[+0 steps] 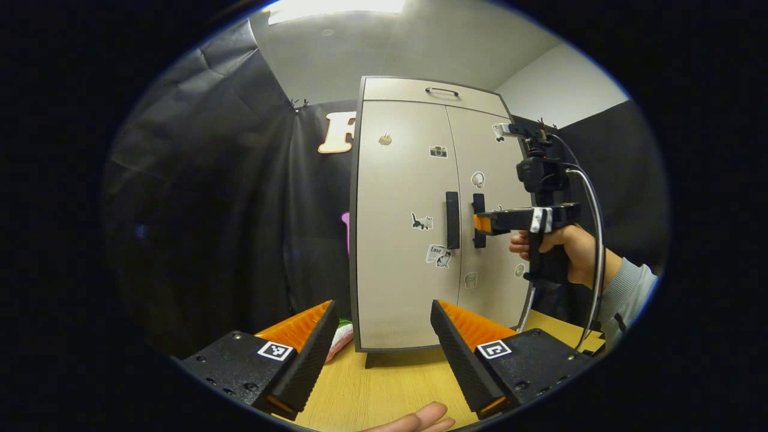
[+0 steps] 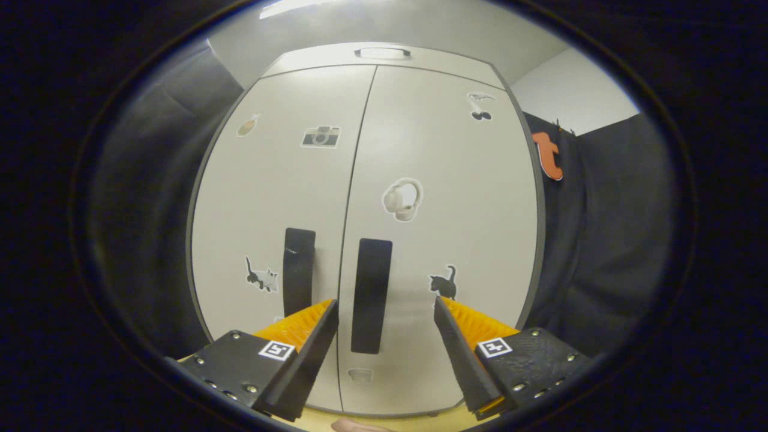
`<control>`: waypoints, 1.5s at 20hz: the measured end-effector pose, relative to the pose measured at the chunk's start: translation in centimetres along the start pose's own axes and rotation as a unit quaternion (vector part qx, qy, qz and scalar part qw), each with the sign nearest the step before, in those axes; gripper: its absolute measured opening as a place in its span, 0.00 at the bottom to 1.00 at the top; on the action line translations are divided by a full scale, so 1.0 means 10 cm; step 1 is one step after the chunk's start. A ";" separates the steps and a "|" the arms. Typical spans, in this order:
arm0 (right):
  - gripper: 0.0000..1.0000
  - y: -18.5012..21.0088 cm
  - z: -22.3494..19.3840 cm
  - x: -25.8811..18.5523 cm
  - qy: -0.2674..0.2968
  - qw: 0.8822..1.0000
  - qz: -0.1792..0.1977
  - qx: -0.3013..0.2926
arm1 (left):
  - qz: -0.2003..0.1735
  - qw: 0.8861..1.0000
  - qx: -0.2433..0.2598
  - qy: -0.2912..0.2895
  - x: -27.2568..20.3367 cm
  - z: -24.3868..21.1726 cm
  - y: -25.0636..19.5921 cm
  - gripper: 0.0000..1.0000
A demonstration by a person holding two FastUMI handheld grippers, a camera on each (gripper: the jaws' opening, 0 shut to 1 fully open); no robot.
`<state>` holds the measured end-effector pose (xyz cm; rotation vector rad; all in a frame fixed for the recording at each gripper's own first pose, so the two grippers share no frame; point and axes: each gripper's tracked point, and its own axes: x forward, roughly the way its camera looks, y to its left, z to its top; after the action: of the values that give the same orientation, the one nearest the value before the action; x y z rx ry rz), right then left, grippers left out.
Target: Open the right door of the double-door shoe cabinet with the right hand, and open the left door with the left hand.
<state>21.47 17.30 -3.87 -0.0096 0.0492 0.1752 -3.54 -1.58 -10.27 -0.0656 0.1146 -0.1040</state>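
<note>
A pale grey double-door shoe cabinet (image 1: 408, 240) stands on a wooden table, both doors closed. Each door carries a dark vertical handle: the left handle (image 1: 452, 220) and the right handle (image 1: 478, 219). In the left gripper view my left gripper (image 1: 384, 327) is open, well back from the cabinet and low. My right gripper (image 1: 483, 223), held by a hand (image 1: 567, 249), reaches up to the right handle. In the right gripper view my right gripper (image 2: 386, 315) is open, and the right handle (image 2: 371, 294) stands between its fingers, close ahead. The left handle (image 2: 298, 270) lies just left.
Stickers dot both cabinet doors (image 2: 403, 200). A drawer with a handle (image 1: 442, 91) runs across the cabinet top. The wooden table (image 1: 384, 390) stretches in front of the cabinet. A fingertip (image 1: 420, 418) shows at the bottom edge. A pink and green object (image 1: 341, 339) lies left of the cabinet.
</note>
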 end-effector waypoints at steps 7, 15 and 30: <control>0.84 0.09 -0.02 0.23 0.017 0.998 -0.005 0.059 | 0.012 1.000 -0.003 0.002 -0.05 -0.02 0.18 0.96; 0.32 0.12 -0.02 0.36 0.007 0.998 0.045 0.045 | 0.013 1.000 -0.003 0.006 -0.06 -0.04 0.15 0.96; 0.19 0.07 -0.02 0.20 0.032 0.995 0.065 0.063 | 0.029 1.000 0.009 0.002 -0.12 0.06 0.13 0.96</control>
<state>23.28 18.33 -4.13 0.1142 0.1244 0.3017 -4.54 -0.13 -9.67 -0.0442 0.1201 -0.0466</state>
